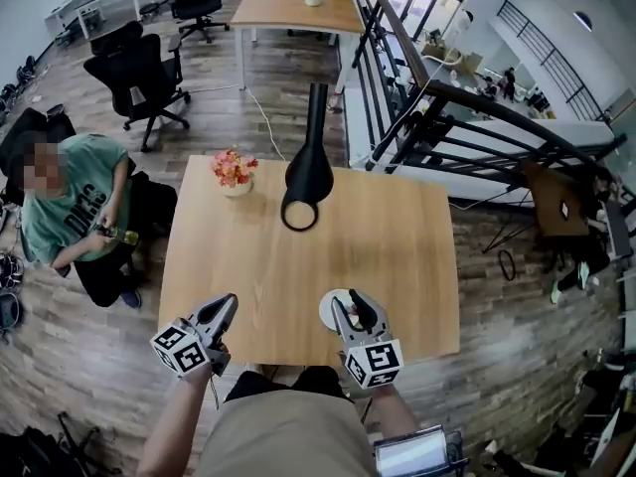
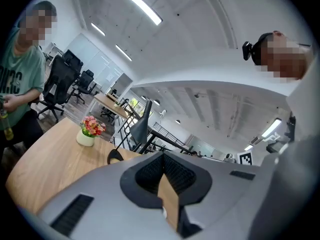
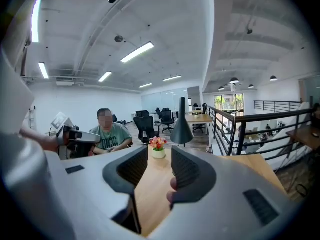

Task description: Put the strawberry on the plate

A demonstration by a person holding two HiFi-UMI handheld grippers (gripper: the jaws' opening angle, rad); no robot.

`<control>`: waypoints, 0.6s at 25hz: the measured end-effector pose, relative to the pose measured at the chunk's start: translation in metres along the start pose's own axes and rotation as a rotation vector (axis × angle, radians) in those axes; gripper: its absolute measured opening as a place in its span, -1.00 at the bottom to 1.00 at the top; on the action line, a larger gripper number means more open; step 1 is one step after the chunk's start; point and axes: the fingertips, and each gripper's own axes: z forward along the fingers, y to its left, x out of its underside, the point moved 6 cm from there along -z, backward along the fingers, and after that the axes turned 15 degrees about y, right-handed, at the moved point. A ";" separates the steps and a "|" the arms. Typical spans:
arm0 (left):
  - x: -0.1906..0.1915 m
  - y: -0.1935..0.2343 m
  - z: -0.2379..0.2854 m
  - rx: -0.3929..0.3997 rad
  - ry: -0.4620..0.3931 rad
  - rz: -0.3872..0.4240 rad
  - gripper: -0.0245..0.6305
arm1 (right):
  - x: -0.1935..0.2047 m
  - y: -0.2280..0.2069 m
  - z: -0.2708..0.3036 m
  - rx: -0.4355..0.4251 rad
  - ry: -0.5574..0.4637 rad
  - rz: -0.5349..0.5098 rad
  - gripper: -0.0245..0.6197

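Hanging above a round white plate near the pale wooden surface's front edge, the right gripper's ribbed black jaws stood apart. The left gripper's jaws met at their tips. Whether the small pinkish lump beside one pad was the strawberry, I could not tell.

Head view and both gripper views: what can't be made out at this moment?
Plate: head view, the right gripper covers most of it; what lies on it is hidden.
Strawberry: clear in no view. A reddish lump in the right gripper view, half hidden behind one jaw, may be it.
White speck: left gripper view, low between the jaws, too small to name.
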 end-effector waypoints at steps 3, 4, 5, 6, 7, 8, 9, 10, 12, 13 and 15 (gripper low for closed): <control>0.005 0.007 -0.015 0.044 0.015 0.024 -0.91 | -0.008 0.031 -0.006 -0.018 -0.029 0.009 -0.45; 0.009 0.009 -0.018 0.057 0.025 0.026 -0.92 | -0.010 0.040 -0.008 -0.033 -0.045 0.022 -0.45; 0.012 0.012 -0.021 0.069 0.036 0.026 -0.92 | -0.011 0.049 -0.009 -0.046 -0.064 0.037 -0.45; 0.015 0.014 -0.024 0.082 0.047 0.024 -0.92 | -0.012 0.057 -0.010 -0.057 -0.081 0.052 -0.45; 0.018 0.016 -0.026 0.095 0.059 0.023 -0.92 | -0.012 0.064 -0.011 -0.064 -0.092 0.066 -0.45; 0.020 0.017 -0.029 0.107 0.070 0.023 -0.92 | -0.010 0.072 -0.011 -0.067 -0.093 0.076 -0.45; 0.023 0.017 -0.031 0.117 0.081 0.022 -0.92 | -0.008 0.078 -0.011 -0.064 -0.084 0.081 -0.45; 0.025 0.018 -0.033 0.126 0.091 0.021 -0.92 | -0.004 0.084 -0.011 -0.055 -0.068 0.078 -0.45; 0.031 0.019 -0.035 0.142 0.114 0.019 -0.92 | 0.007 0.096 -0.011 -0.011 -0.020 0.040 -0.45; 0.033 0.020 -0.035 0.151 0.125 0.018 -0.92 | 0.013 0.100 -0.009 0.020 0.009 0.010 -0.45; 0.036 0.021 -0.034 0.172 0.143 0.017 -0.92 | 0.029 0.106 -0.006 0.073 0.058 -0.021 -0.45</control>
